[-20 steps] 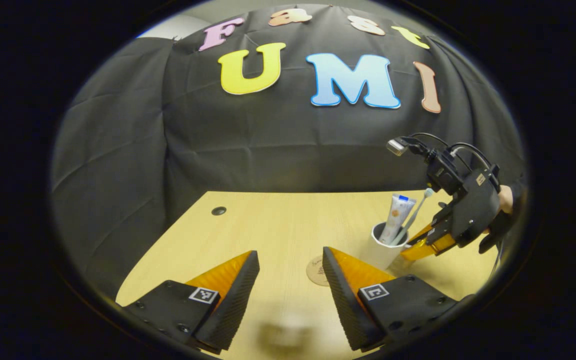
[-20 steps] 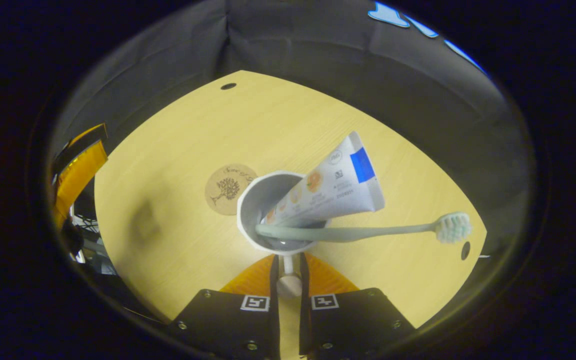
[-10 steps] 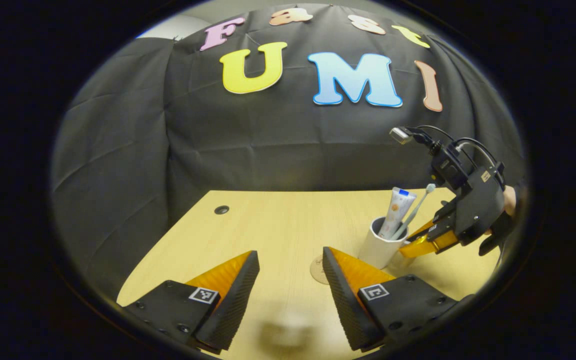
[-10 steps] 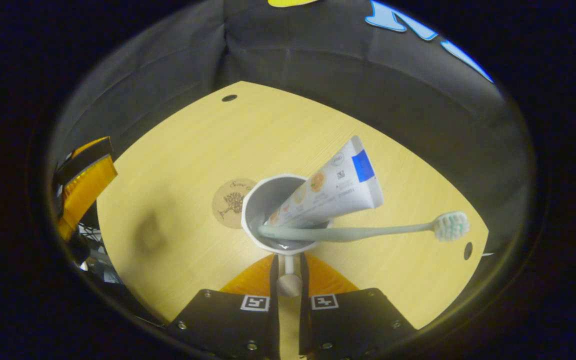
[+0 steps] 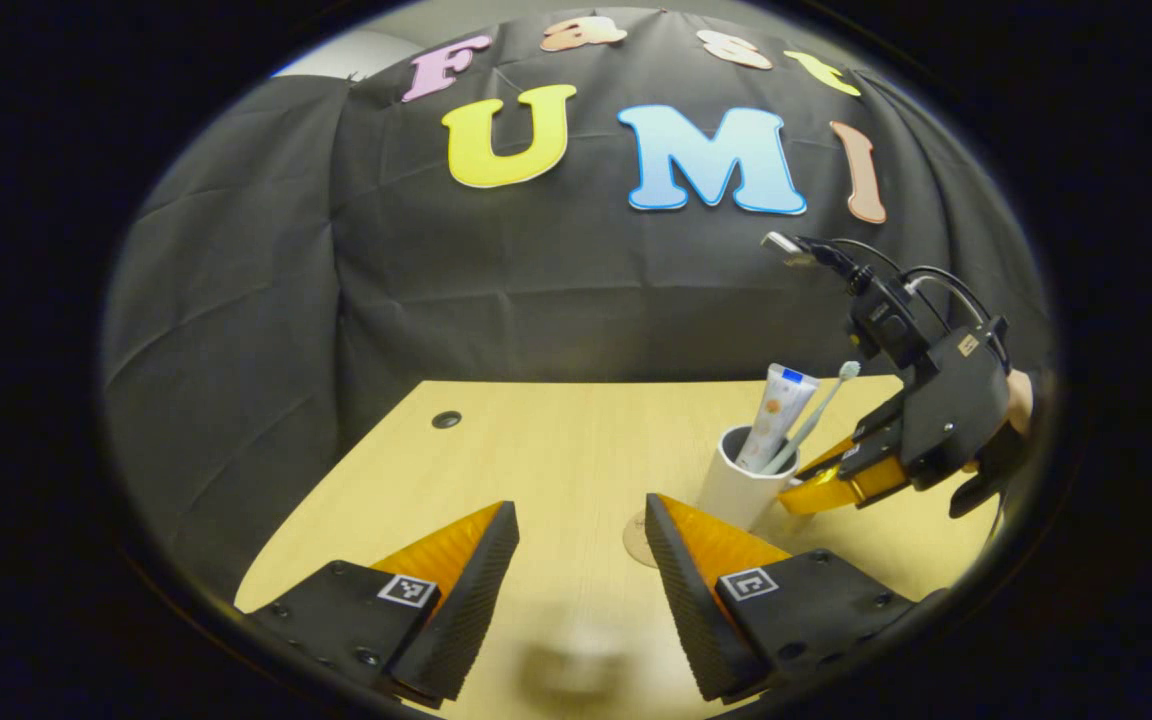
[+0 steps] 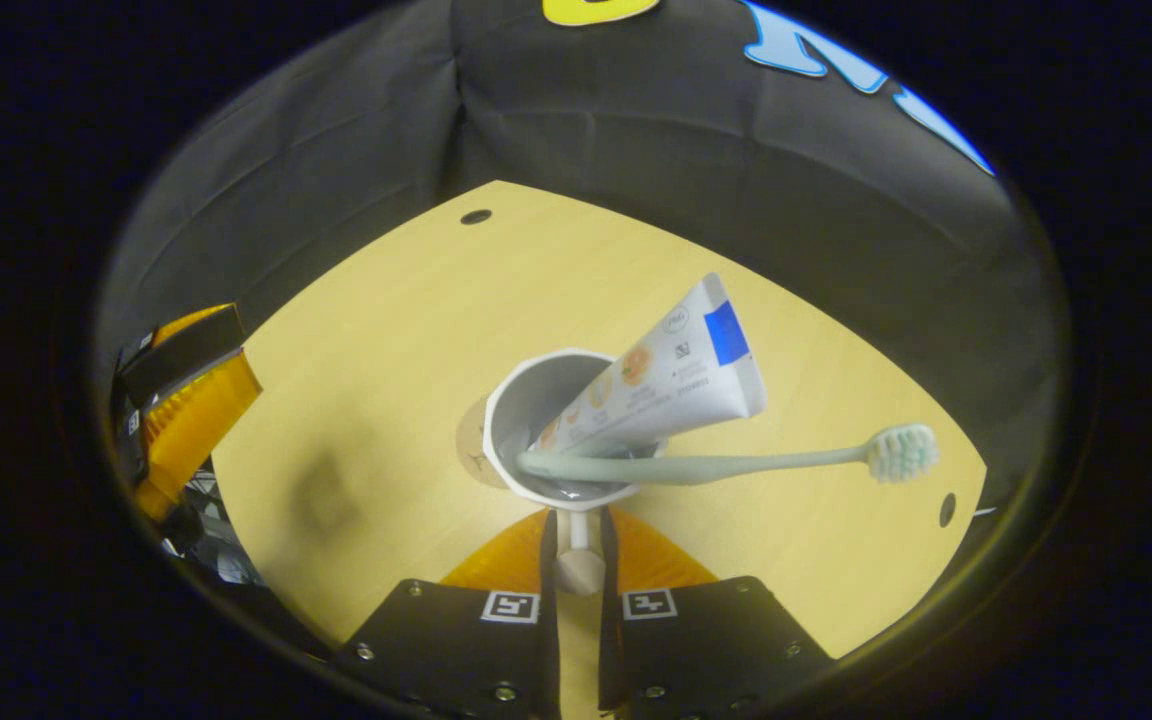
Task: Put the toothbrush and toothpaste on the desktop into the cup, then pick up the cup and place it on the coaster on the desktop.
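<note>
My right gripper (image 6: pixel 576 528) is shut on the handle (image 6: pixel 577 568) of a white cup (image 6: pixel 524 412). In the cup stand a white toothpaste tube (image 6: pixel 671 380) and a pale green toothbrush (image 6: pixel 736 465), both leaning right. A round brown coaster (image 6: pixel 470 450) peeks out from behind the cup's left side. In the left gripper view the cup (image 5: pixel 734 490), with the tube (image 5: pixel 774 408) and the brush (image 5: pixel 821 400), hangs by the right gripper (image 5: pixel 791 495) just right of the coaster (image 5: pixel 635 540). My left gripper (image 5: pixel 581 510) is open and holds nothing, low over the table's near side.
The light wooden table (image 5: pixel 536 450) has a cable hole (image 5: pixel 446 419) at its far left and another hole (image 6: pixel 948 508) at the right. Black cloth walls close the back and sides. A hand (image 5: pixel 1016 400) holds the right gripper.
The right gripper has carried the cup leftward and slightly up, so that the cup now covers most of the coaster in the right gripper view. The left gripper has stayed put.
</note>
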A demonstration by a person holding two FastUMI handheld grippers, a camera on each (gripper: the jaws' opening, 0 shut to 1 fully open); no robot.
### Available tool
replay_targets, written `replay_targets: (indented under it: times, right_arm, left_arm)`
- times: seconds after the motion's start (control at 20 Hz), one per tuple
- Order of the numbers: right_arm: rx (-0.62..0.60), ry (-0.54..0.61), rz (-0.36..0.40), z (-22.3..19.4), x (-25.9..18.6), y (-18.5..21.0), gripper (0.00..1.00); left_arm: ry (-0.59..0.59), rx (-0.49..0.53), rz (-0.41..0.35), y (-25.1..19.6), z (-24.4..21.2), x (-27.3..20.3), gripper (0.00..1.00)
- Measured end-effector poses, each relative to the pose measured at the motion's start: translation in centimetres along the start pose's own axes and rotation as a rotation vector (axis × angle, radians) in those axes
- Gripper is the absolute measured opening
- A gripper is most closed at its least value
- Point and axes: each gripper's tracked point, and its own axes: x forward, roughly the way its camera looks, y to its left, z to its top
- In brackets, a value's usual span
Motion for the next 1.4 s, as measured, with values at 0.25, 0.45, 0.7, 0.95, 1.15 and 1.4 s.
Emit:
replay_targets:
  times: [0.25, 0.45, 0.7, 0.95, 1.15, 1.4]
  right_arm:
    - [-0.018, -0.014, 0.032, 0.5, 0.3, 0.7, 0.15]
    - [-0.036, -0.01, 0.04, 0.4, 0.3, 0.6, 0.15]
    - [-0.07, 0.017, 0.023, 0.3, 0.0, 0.1, 0.15]
    - [-0.067, 0.026, 0.012, 0.3, -0.2, 0.0, 0.17]
    - [-0.049, 0.017, 0.017, 0.6, -0.8, 0.1, 0.24]
    - [-0.033, -0.014, 0.01, 0.6, -3.2, 0.0, 0.24]
  left_arm:
    - [-0.002, 0.002, 0.029, 1.1, 0.2, -1.2, 0.87]
    - [0.004, -0.007, 0.055, 2.8, -0.2, -1.4, 0.86]
    - [0.009, -0.015, 0.076, 3.9, -0.6, -2.1, 0.87]
    - [0.008, -0.018, 0.076, 4.0, -0.7, -2.6, 0.87]
    - [0.0, -0.009, 0.066, 3.6, -0.5, -2.7, 0.87]
    - [-0.011, 0.001, 0.041, 2.2, 0.3, -2.8, 0.88]
